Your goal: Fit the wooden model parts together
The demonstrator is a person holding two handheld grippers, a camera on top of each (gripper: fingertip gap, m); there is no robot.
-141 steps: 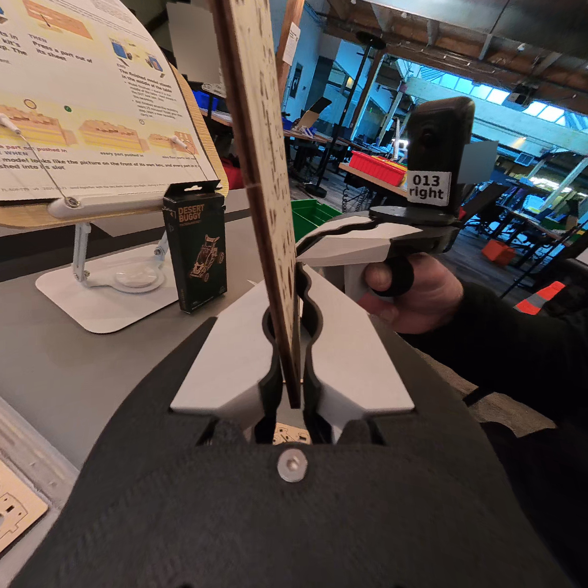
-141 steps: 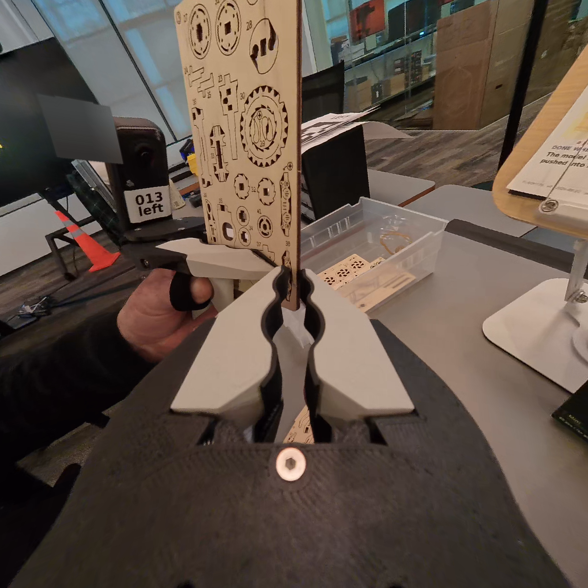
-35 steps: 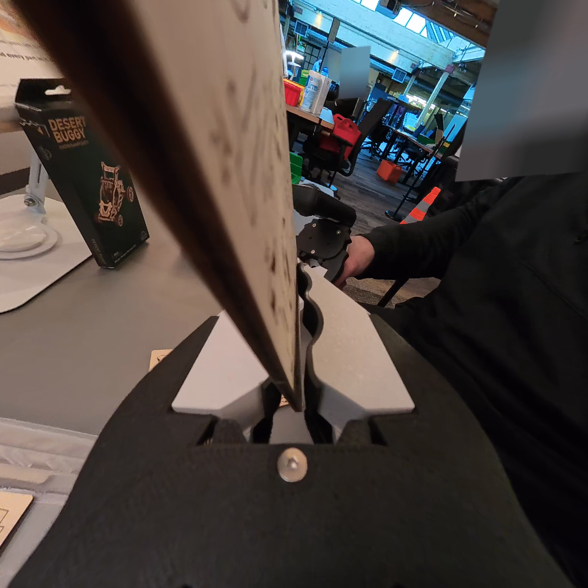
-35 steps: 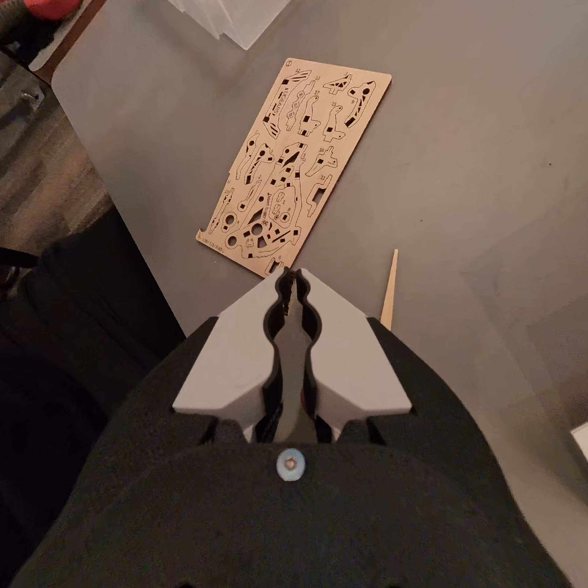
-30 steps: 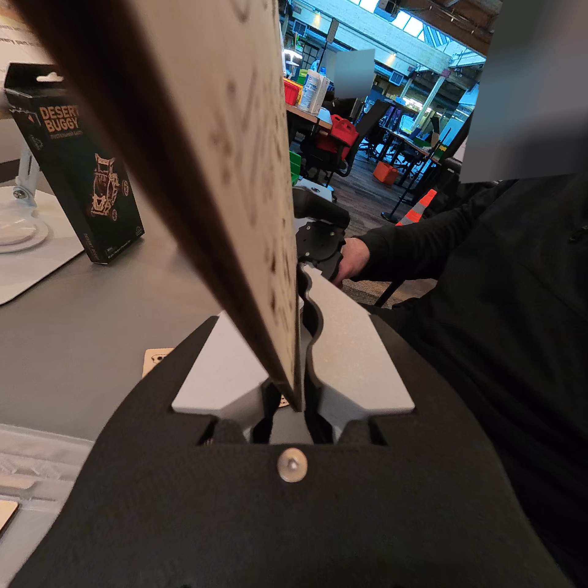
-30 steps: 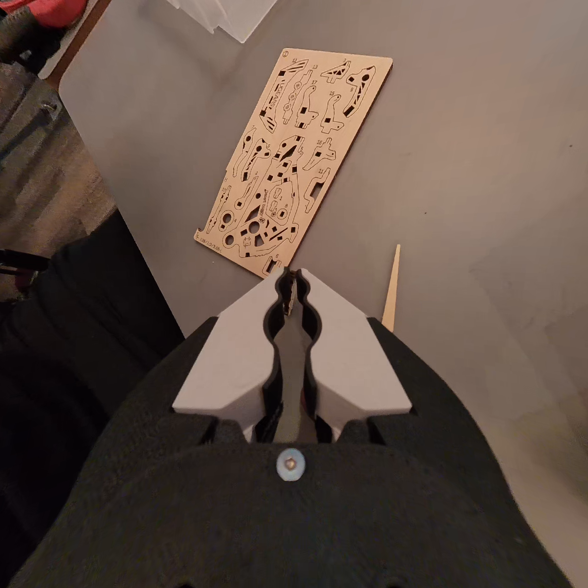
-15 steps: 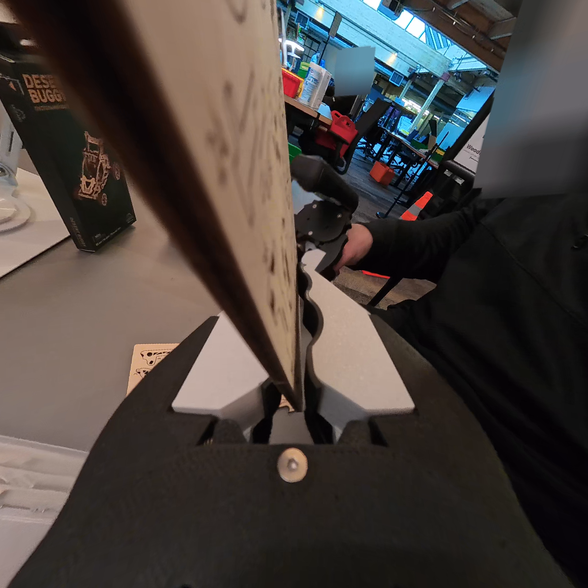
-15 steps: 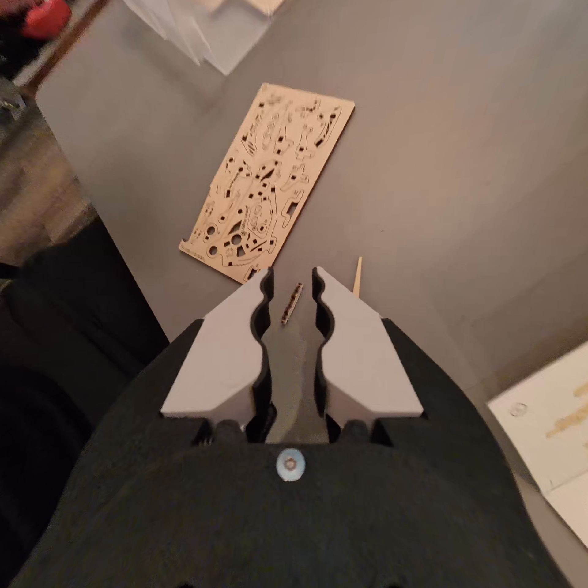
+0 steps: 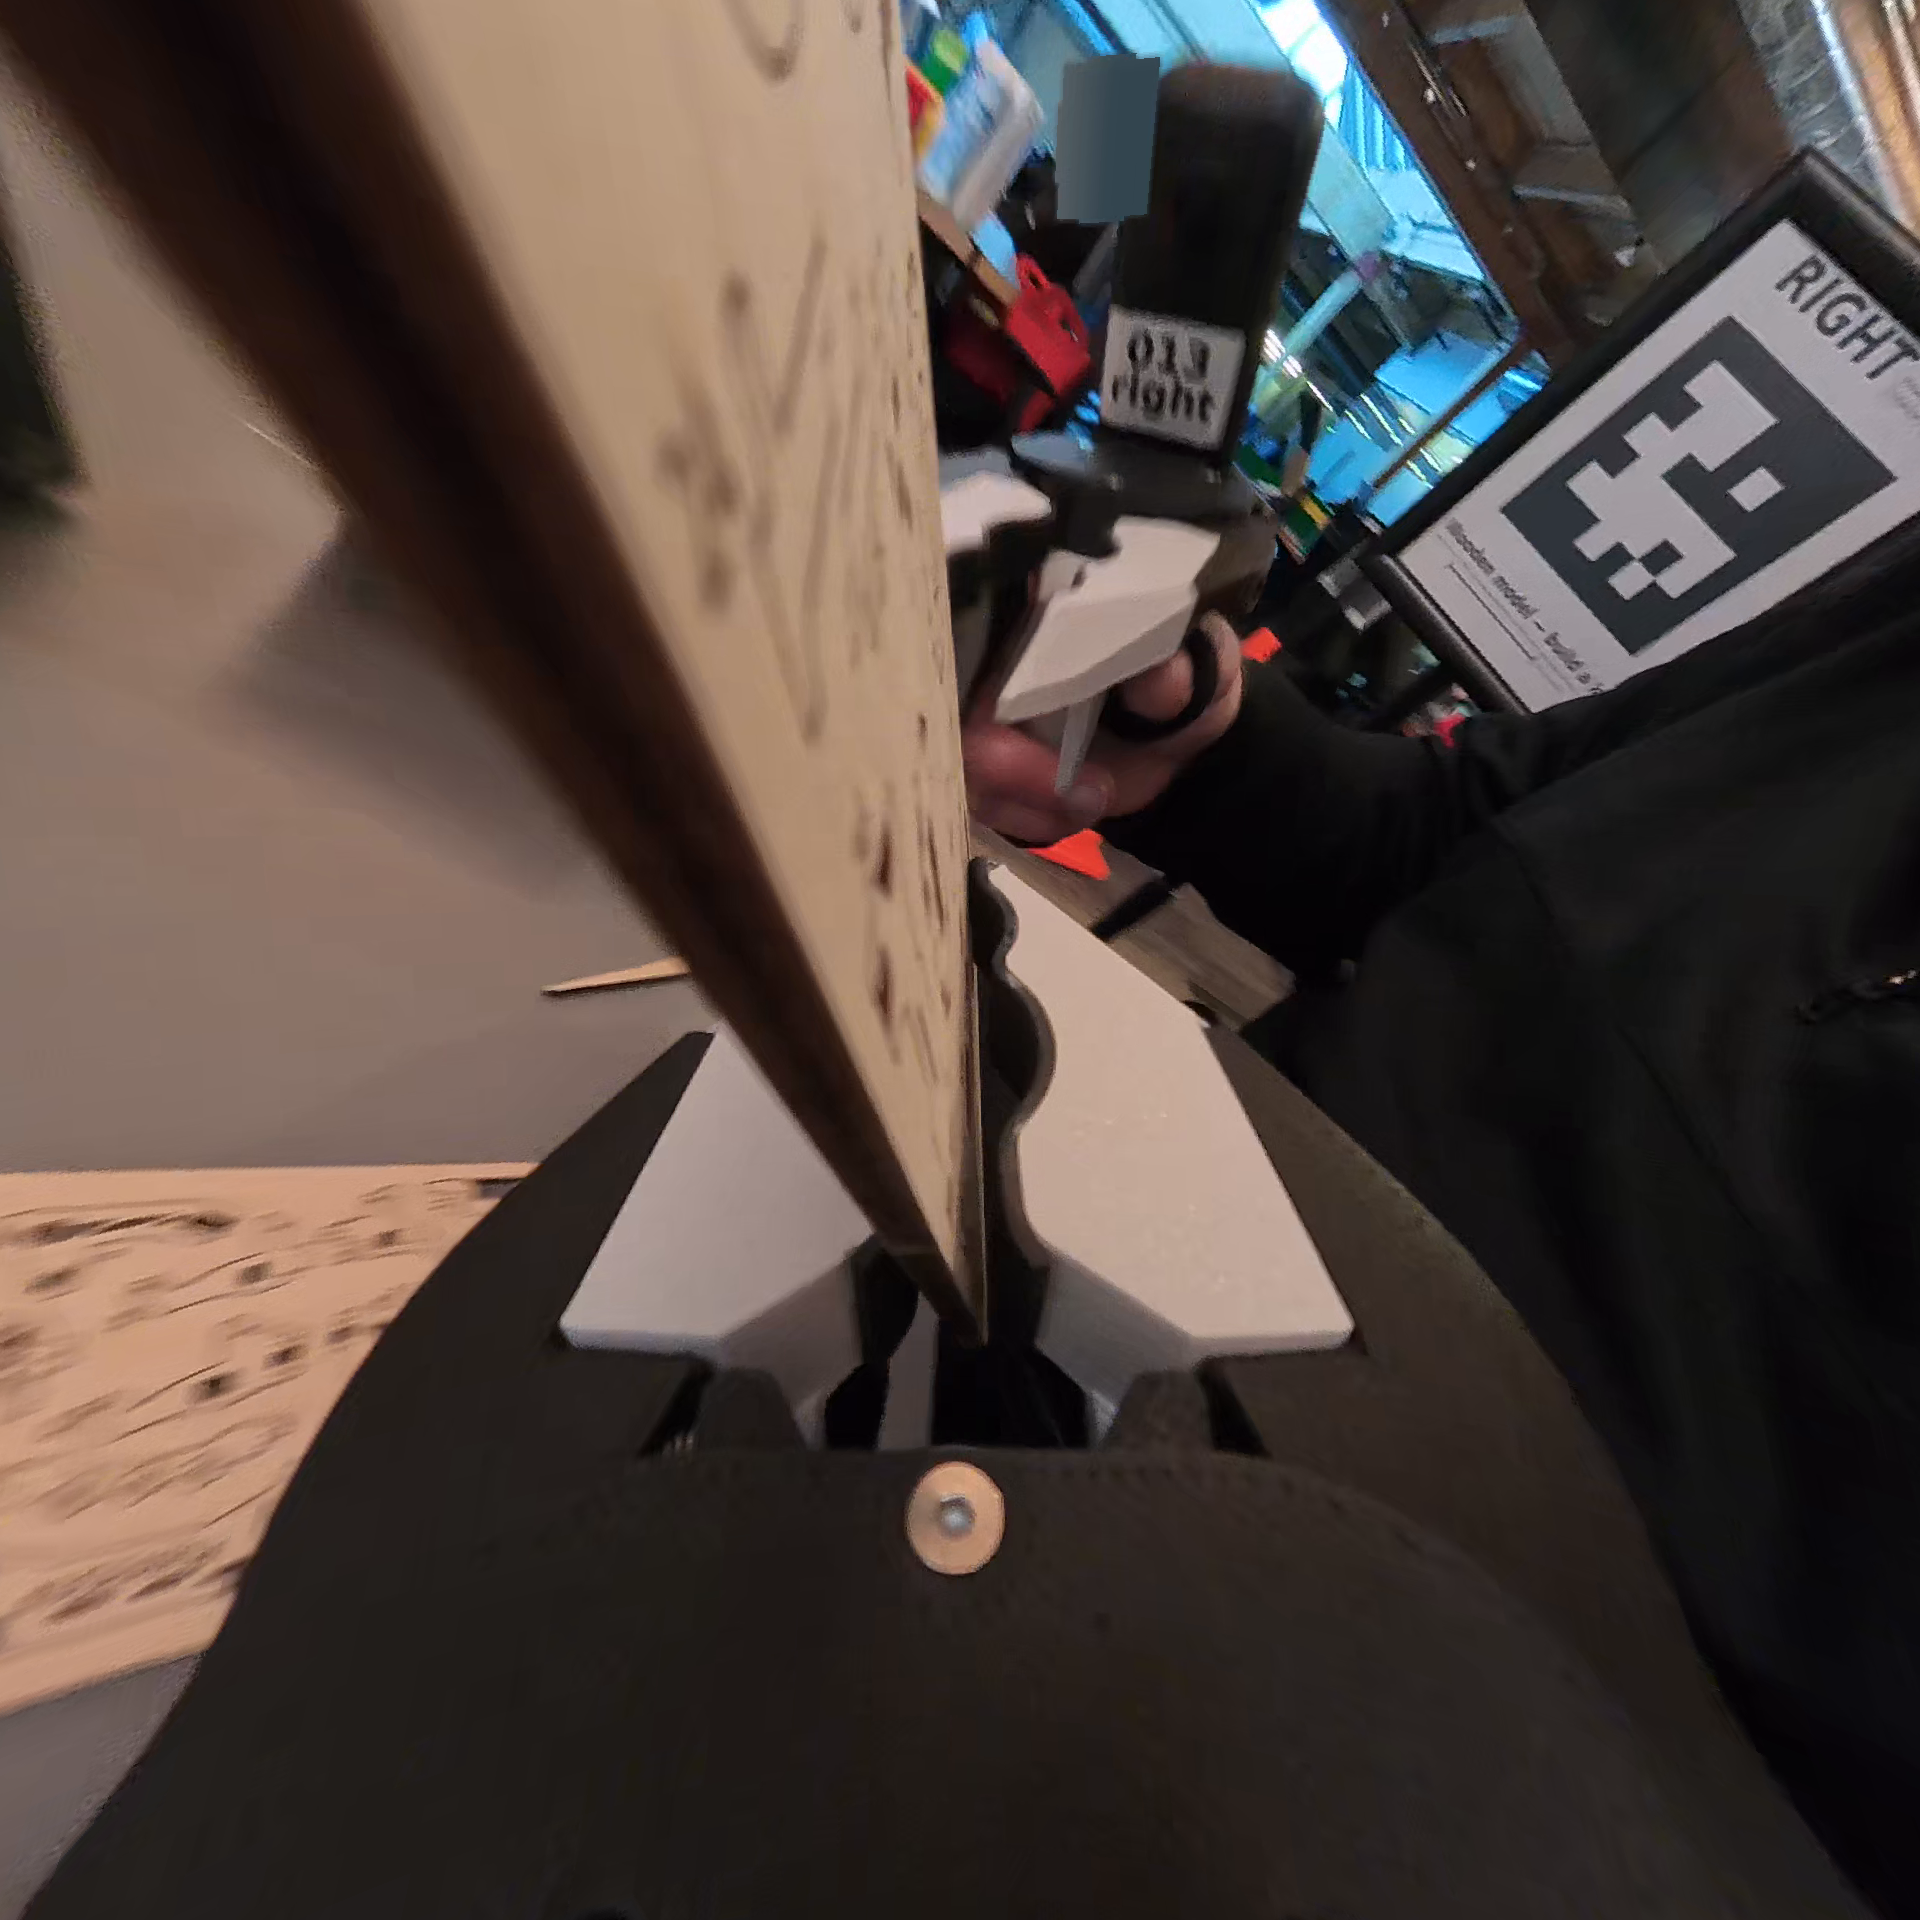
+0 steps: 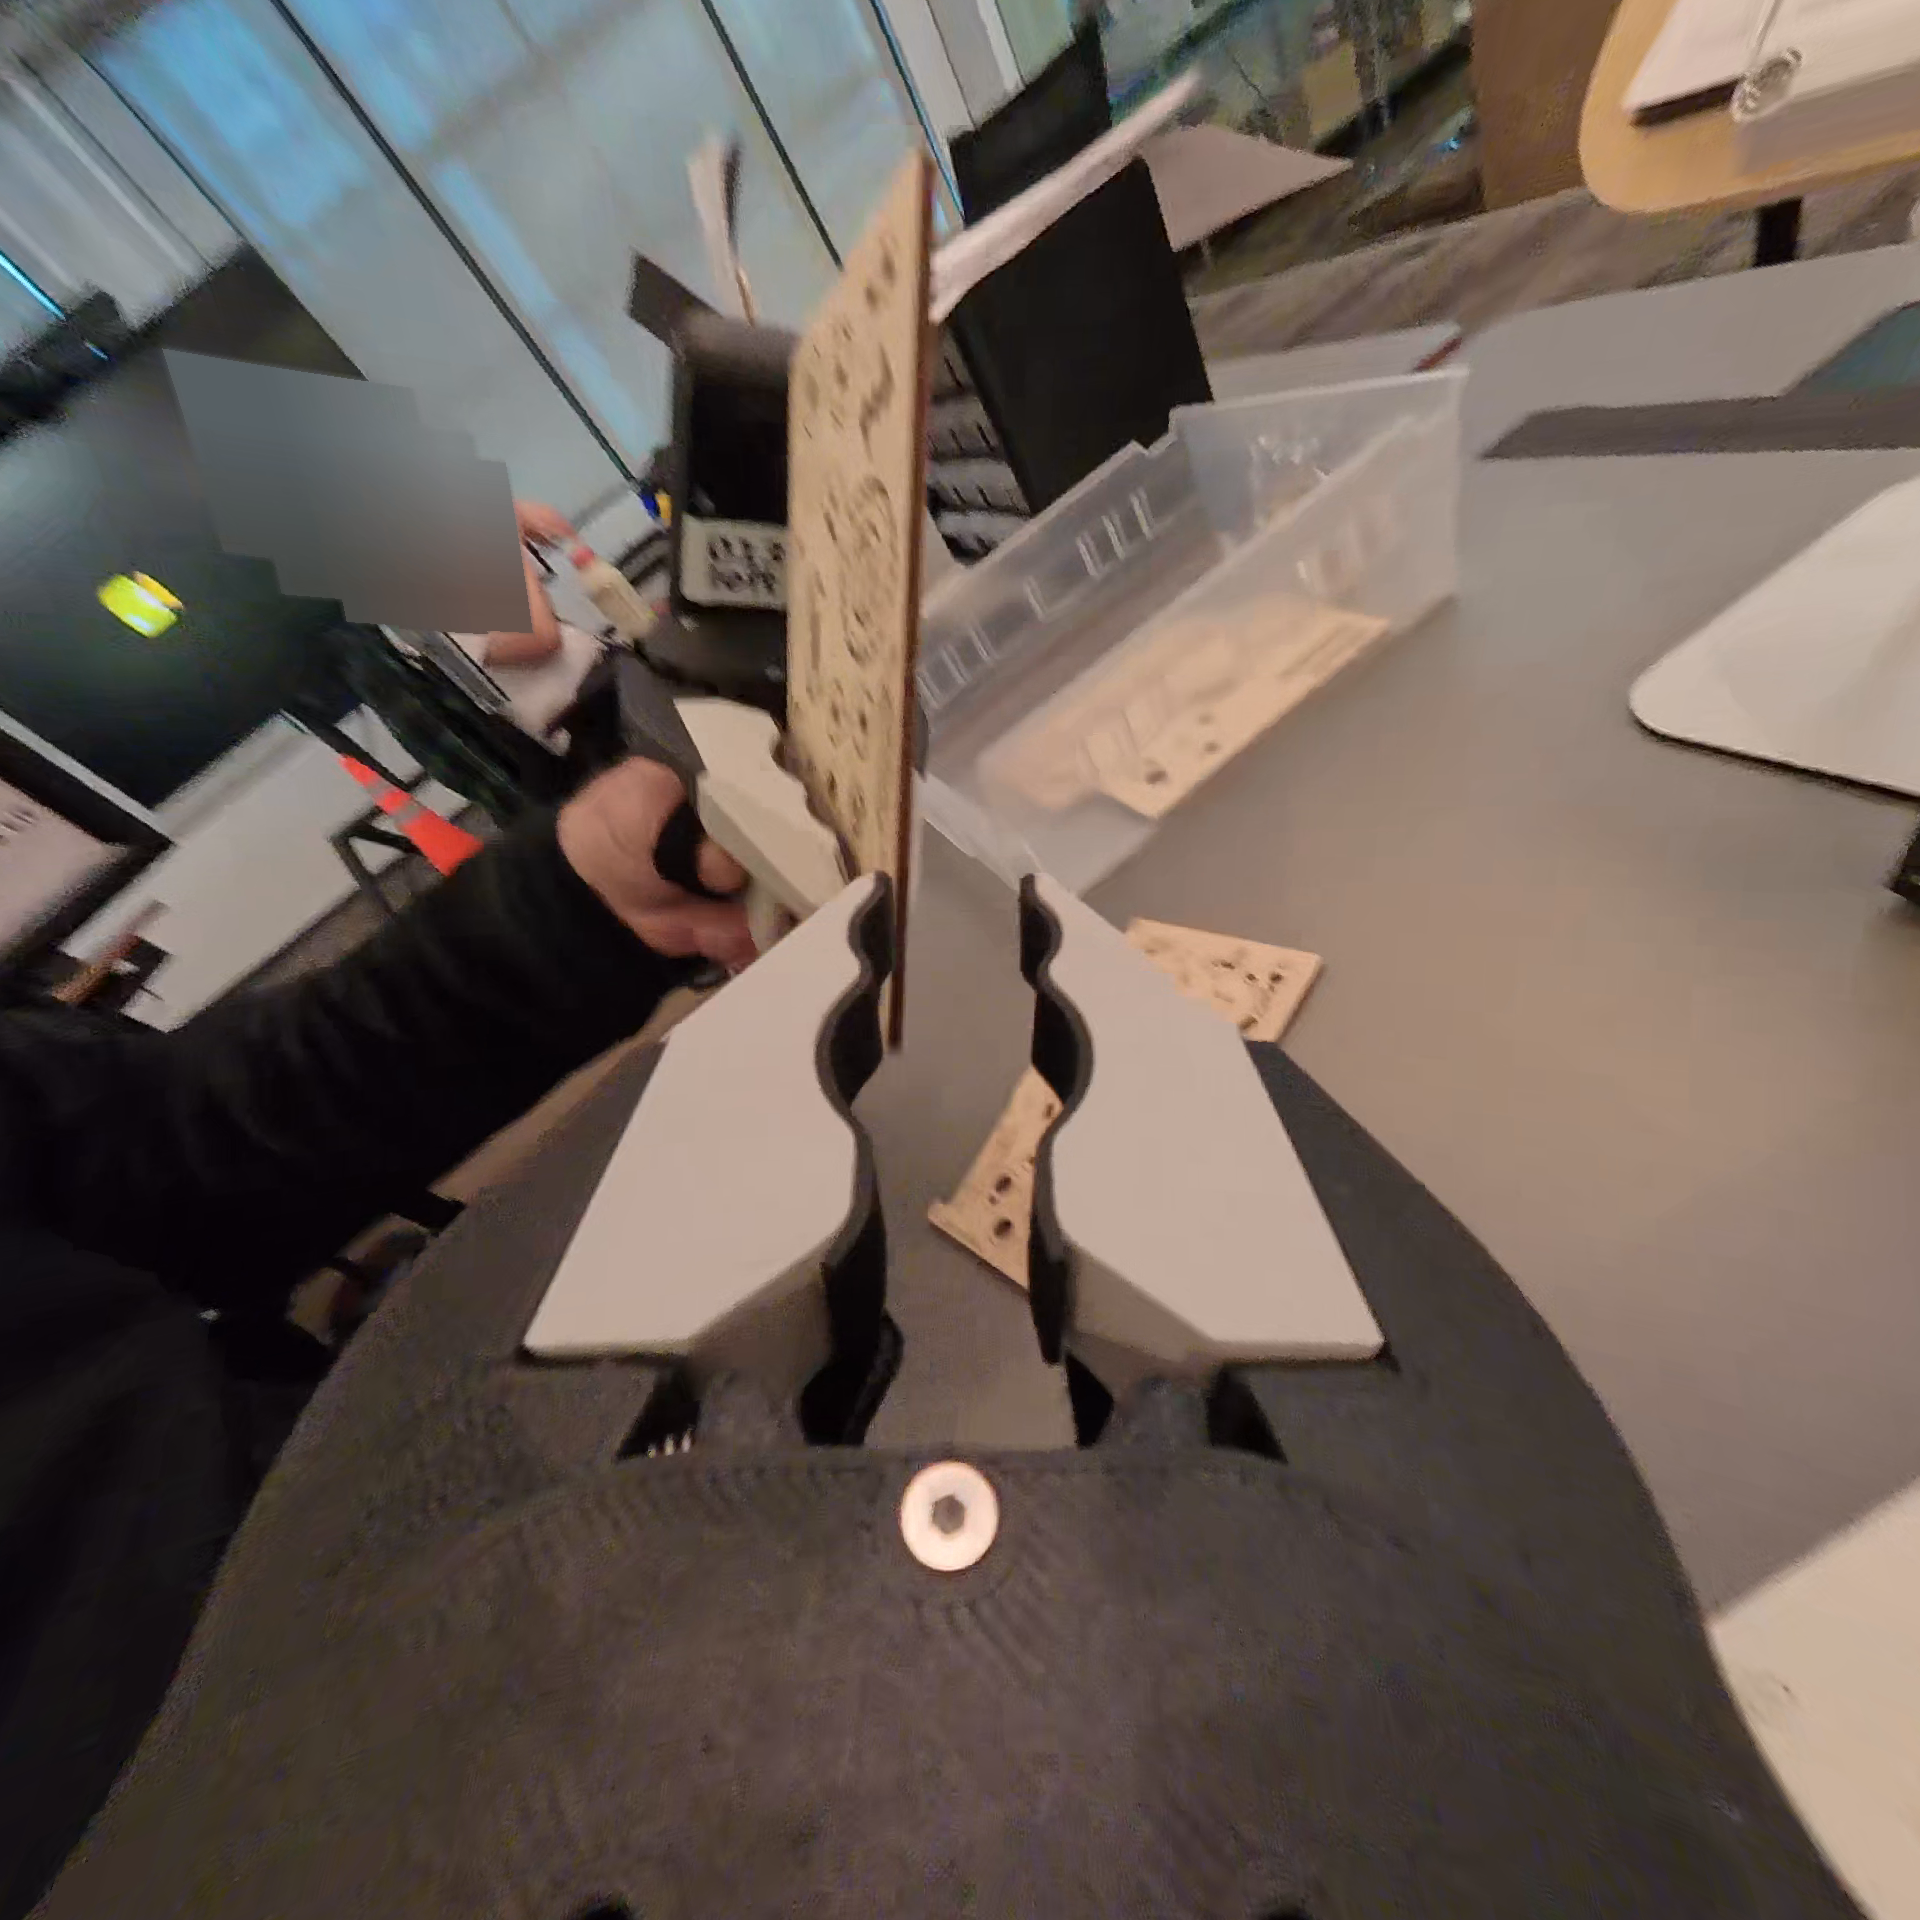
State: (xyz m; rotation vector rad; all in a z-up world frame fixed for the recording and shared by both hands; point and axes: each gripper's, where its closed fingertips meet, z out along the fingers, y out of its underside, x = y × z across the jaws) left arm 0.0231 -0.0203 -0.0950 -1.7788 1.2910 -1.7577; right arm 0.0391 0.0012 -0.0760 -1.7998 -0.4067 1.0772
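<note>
your left tongs (image 9: pixel 961 1049) are clamped on the upright wooden sheet (image 9: pixel 727 540). your right tongs (image 10: pixel 951 935) stand apart, the sheet's edge at their 11 o'clock; centre it before you squeeze.

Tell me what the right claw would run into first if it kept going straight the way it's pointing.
Probably the upright wooden parts sheet held by the left claw. Its edge already sits between the open right claw, near one finger.

Wooden sheet (image 10: pixel 857 582) upright between the right gripper's (image 10: pixel 954 914) parted fingers — clear bin (image 10: pixel 1299 499) behind
</note>
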